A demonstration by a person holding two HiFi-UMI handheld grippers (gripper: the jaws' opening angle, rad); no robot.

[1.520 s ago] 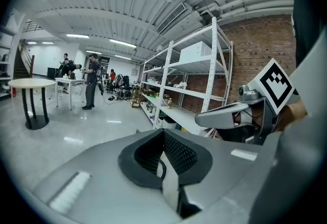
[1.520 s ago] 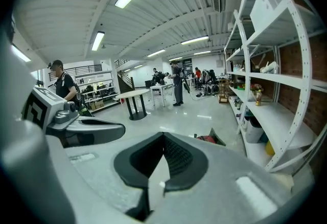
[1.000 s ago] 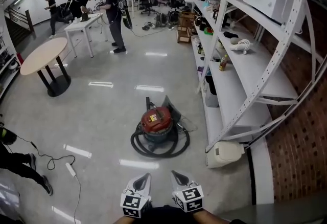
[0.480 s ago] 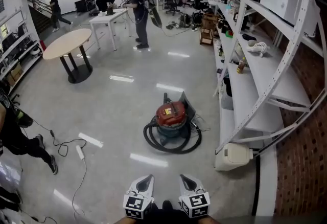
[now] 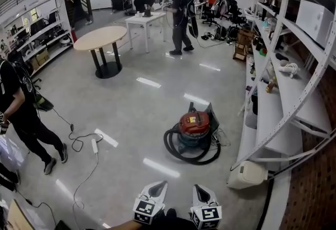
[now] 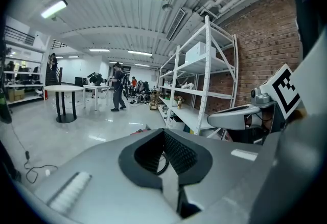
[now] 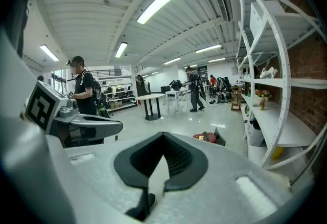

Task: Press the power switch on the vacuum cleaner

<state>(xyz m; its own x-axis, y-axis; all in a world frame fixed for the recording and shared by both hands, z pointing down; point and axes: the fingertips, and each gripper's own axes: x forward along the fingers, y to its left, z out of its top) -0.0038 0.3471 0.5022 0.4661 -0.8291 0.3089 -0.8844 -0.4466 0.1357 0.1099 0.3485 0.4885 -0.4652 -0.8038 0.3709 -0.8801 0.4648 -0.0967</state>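
Observation:
The vacuum cleaner (image 5: 194,124) has a red top and stands on the floor, with its black hose (image 5: 191,154) coiled round its base. It is well ahead of both grippers. My left gripper (image 5: 159,187) and right gripper (image 5: 198,189) are low at the bottom of the head view, side by side, both shut on nothing. In the right gripper view the vacuum cleaner (image 7: 207,137) shows small beyond the shut right gripper (image 7: 163,137). In the left gripper view the left gripper (image 6: 163,131) hides most of the floor ahead. No switch can be made out at this distance.
White metal shelving (image 5: 278,97) runs along the right wall, with a white appliance (image 5: 247,174) on the floor at its near end. A power strip and cable (image 5: 94,145) lie to the left near a standing person (image 5: 23,113). A round table (image 5: 105,40) and more people are farther back.
The head view has swung left, so the vacuum cleaner now sits further right in the picture. The person at the left has come fully into view. Both grippers stay shut and low.

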